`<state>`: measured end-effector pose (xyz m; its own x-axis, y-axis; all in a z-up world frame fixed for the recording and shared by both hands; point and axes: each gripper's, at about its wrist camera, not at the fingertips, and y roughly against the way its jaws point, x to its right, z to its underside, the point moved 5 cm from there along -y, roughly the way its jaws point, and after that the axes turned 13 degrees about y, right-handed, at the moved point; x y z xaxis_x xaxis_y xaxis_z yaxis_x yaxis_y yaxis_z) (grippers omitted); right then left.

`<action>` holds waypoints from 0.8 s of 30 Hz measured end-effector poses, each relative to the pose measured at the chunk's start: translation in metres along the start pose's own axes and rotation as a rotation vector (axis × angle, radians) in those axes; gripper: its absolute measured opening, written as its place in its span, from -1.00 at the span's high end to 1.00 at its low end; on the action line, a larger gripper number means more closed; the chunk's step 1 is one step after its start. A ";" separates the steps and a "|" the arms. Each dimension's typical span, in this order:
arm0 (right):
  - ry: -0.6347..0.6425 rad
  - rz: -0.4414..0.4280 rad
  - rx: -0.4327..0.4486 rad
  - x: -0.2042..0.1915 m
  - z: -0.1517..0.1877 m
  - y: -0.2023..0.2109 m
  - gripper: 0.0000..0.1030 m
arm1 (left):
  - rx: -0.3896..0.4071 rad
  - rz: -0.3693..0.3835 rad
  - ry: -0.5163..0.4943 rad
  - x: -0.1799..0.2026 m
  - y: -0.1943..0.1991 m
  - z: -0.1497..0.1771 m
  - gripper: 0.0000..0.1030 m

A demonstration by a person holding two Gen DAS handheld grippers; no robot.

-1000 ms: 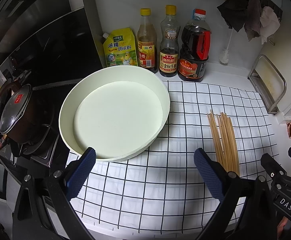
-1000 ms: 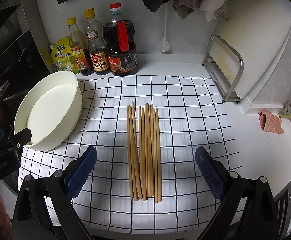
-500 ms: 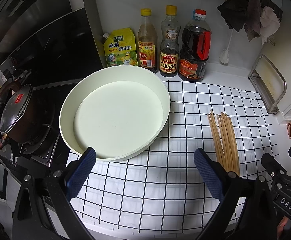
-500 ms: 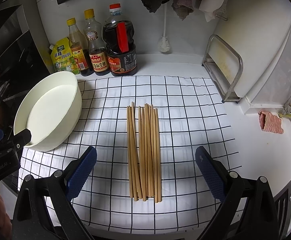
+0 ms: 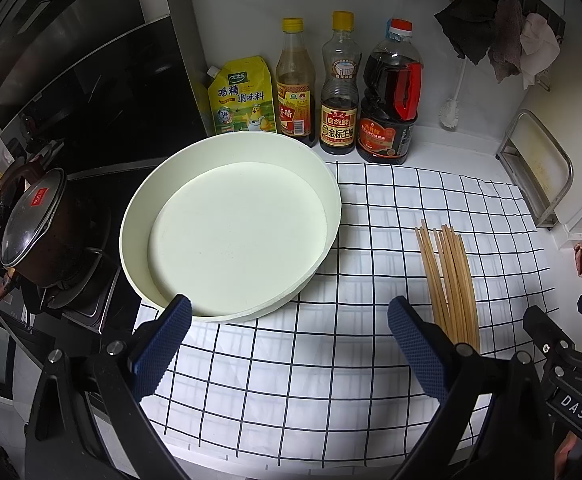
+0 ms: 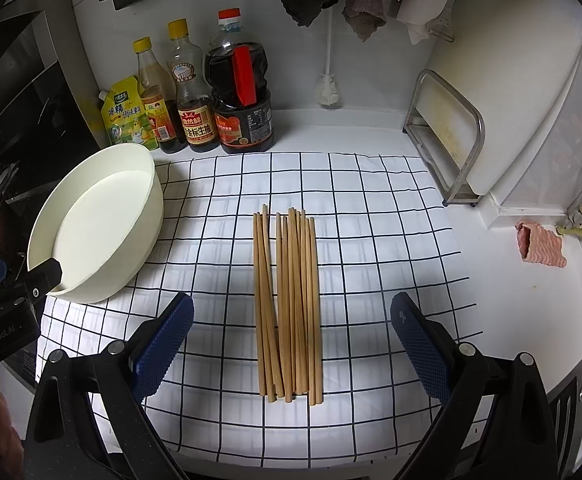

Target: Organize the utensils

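Note:
A bundle of several wooden chopsticks [image 6: 287, 300] lies lengthwise on the white black-grid cloth [image 6: 371, 208]. My right gripper [image 6: 291, 348] is open and empty, with its jaws on either side of the chopsticks' near ends, above the cloth. A round cream basin [image 5: 231, 224] stands empty at the cloth's left edge; it also shows in the right wrist view [image 6: 99, 220]. My left gripper [image 5: 287, 344] is open and empty just in front of the basin. The chopsticks show to its right [image 5: 449, 276].
Three sauce bottles [image 5: 339, 88] and a yellow seasoning pouch [image 5: 243, 96] stand against the back wall. A stove with a lidded pot [image 5: 35, 232] is at the left. A metal rack with a cutting board [image 6: 451, 136] and a pink rag [image 6: 543, 244] are at the right.

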<state>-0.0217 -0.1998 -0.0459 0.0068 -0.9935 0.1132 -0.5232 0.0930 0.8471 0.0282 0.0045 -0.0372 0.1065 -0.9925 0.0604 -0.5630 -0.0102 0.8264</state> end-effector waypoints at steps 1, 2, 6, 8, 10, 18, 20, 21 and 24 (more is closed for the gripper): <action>0.000 0.000 0.000 0.001 -0.001 0.001 -0.83 | 0.000 0.000 0.000 0.000 0.000 0.000 -0.88; -0.001 0.000 0.000 0.001 0.000 0.000 -0.83 | 0.000 -0.001 0.000 0.000 0.000 0.000 -0.88; 0.000 0.000 0.000 0.000 0.001 -0.001 -0.83 | -0.001 0.000 0.000 0.000 0.000 0.000 -0.88; 0.000 0.000 0.001 0.000 0.001 -0.001 -0.83 | 0.001 0.000 -0.001 0.000 0.000 0.000 -0.88; 0.000 0.001 0.002 0.000 0.001 -0.001 -0.83 | 0.000 0.000 -0.001 0.000 0.000 0.000 -0.88; 0.000 0.000 0.004 0.002 -0.001 0.000 -0.83 | 0.002 -0.001 0.001 -0.003 -0.001 -0.001 -0.88; 0.001 0.001 0.004 0.000 0.000 0.000 -0.83 | 0.003 -0.001 0.001 -0.003 0.000 0.000 -0.88; 0.001 0.002 0.004 0.000 0.001 0.000 -0.83 | 0.003 -0.002 0.001 -0.003 0.000 0.000 -0.88; 0.000 0.002 0.003 0.000 0.000 0.000 -0.83 | 0.003 -0.001 0.001 -0.003 -0.001 -0.001 -0.88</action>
<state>-0.0213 -0.1995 -0.0462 0.0059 -0.9934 0.1149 -0.5262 0.0946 0.8451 0.0288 0.0077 -0.0376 0.1077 -0.9924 0.0596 -0.5651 -0.0118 0.8249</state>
